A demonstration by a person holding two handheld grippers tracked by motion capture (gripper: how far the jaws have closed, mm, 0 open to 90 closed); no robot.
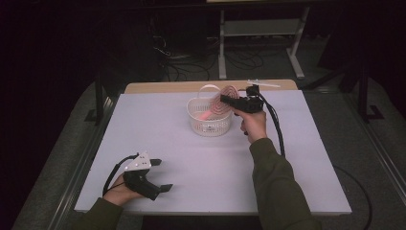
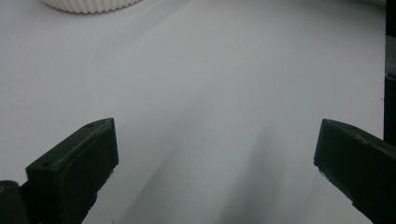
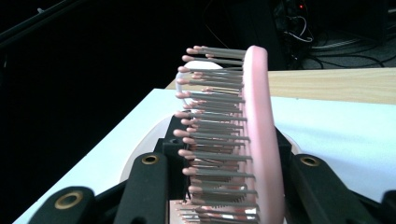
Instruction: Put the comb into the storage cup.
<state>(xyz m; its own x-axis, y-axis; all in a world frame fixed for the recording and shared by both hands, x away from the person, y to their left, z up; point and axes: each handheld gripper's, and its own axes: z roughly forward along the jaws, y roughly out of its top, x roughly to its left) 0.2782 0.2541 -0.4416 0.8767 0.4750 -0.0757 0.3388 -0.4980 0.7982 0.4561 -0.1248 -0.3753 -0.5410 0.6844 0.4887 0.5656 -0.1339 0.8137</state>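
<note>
A pink hairbrush (image 1: pixel 221 106) with a round bristled head hangs over a white ribbed basket (image 1: pixel 209 125) at the table's far middle. Its handle slants down into the basket. My right gripper (image 1: pixel 226 99) is shut on the brush head from the right. In the right gripper view the black jaws sit on either side of the hairbrush (image 3: pixel 258 140), bristles pointing left, with my right gripper (image 3: pixel 229 163) clamped on it. My left gripper (image 1: pixel 163 175) rests open near the table's front left corner, nothing between its jaws. The left gripper (image 2: pixel 217 135) faces bare white table, with the basket (image 2: pixel 88 4) far off.
The white table top (image 1: pixel 191 167) reaches from the basket to the front edge. A wooden strip (image 1: pixel 167 87) runs along the far edge with a thin white stick (image 1: pixel 264 84) on it. Cables and a metal frame (image 1: pixel 261 28) lie on the dark floor beyond.
</note>
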